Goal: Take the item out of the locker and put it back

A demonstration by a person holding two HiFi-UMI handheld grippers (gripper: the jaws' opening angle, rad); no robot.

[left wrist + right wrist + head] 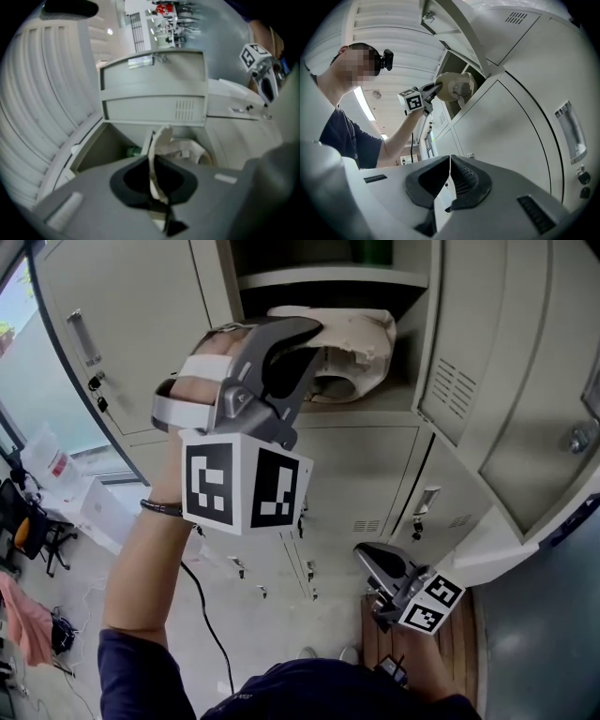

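Edge of a cream bag (361, 348), cloth perhaps, sits clamped in the left gripper (312, 331) jaws at the locker (375, 460) mouth, upper centre, for carrying; right gripper (368, 554) jaws closed, empty.

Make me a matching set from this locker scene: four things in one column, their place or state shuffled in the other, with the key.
Things
1. left claw
2. right claw
3. cream cloth item
4. green object

Place or state
A. shut with nothing in it, down by the lower lockers
B. above the shelf board, in the top of the open locker
C. shut on an edge of cloth
D. at the mouth of the open compartment, under the shelf board

Pairs: 1-C, 2-A, 3-D, 4-B
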